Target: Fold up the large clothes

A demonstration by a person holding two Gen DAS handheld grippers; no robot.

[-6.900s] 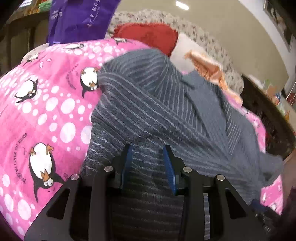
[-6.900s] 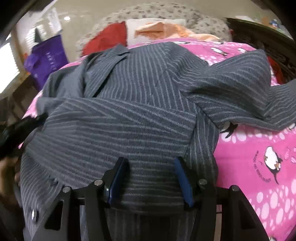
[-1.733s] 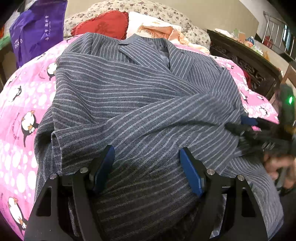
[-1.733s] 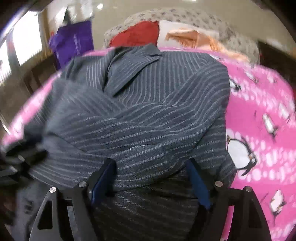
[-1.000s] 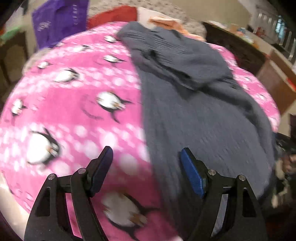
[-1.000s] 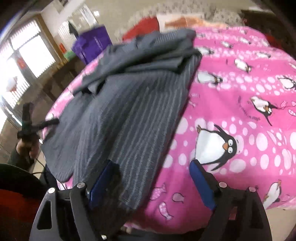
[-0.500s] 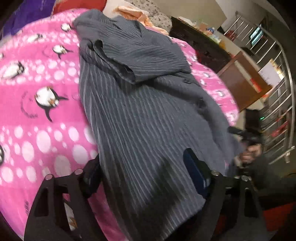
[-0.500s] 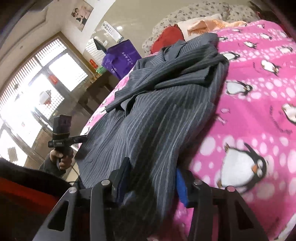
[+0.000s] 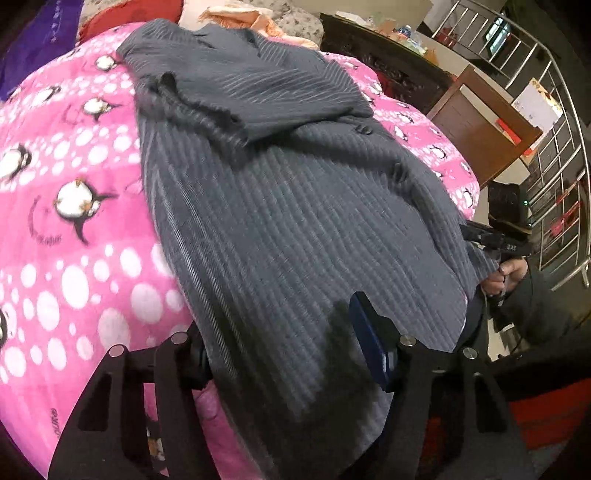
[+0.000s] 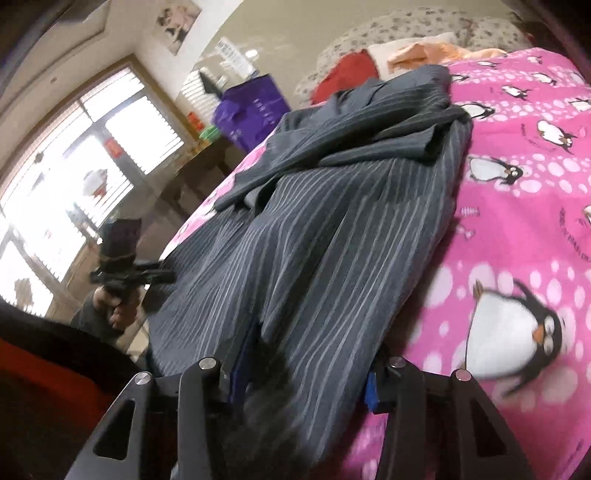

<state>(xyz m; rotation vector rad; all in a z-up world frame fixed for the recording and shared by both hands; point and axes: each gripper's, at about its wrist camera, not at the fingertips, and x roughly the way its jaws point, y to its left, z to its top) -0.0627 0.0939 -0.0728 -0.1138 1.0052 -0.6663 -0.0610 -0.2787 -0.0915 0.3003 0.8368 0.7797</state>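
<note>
A large grey pinstriped jacket [image 9: 280, 206] lies lengthwise on a bed with a pink penguin blanket [image 9: 62, 206], its sleeves folded in across the chest. It also shows in the right wrist view [image 10: 332, 229]. My left gripper [image 9: 284, 339] is at the jacket's near left hem corner, jaws wide apart with the cloth lying between them. My right gripper [image 10: 303, 373] is at the near right hem corner, its jaws narrower, with cloth between the blue pads [image 10: 371, 391]; whether they pinch it is unclear.
Pillows [image 9: 236, 14] and a red cushion [image 10: 347, 74] lie at the head of the bed. A purple bag [image 10: 247, 107] stands by the window side. A dark wooden headboard [image 9: 373, 62], a brown cabinet [image 9: 476, 129] and a metal railing [image 9: 554, 147] are on the other side.
Both grippers have pulled back from the folded sleeves to the jacket's bottom hem at the bed's near edge. The right jaws have narrowed around the hem cloth.
</note>
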